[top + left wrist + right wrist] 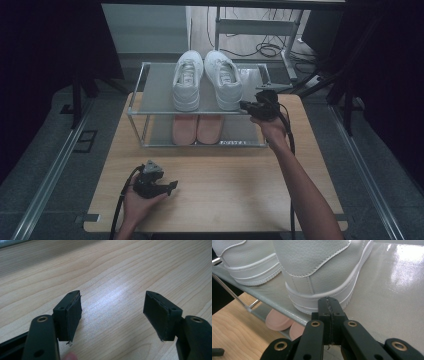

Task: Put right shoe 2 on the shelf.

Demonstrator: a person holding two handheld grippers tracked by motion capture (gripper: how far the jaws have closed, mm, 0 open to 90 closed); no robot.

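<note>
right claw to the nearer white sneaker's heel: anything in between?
Nothing visible. The right claw, shut with nothing in it, sits right at the heel of the white sneaker on the rack's top shelf. Whether they touch is unclear. The other white sneaker stands off to one side.

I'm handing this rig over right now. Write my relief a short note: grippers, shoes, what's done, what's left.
Left hand-held gripper: open, empty, low over the wooden table.
Right hand-held gripper: shut, empty, tips at the heel of the right white sneaker.
White sneakers: side by side on the rack's top shelf. Pink shoes: on the lower shelf.
Done: both pairs shelved.
Left: probably just nudging that heel square, then pulling back.
</note>
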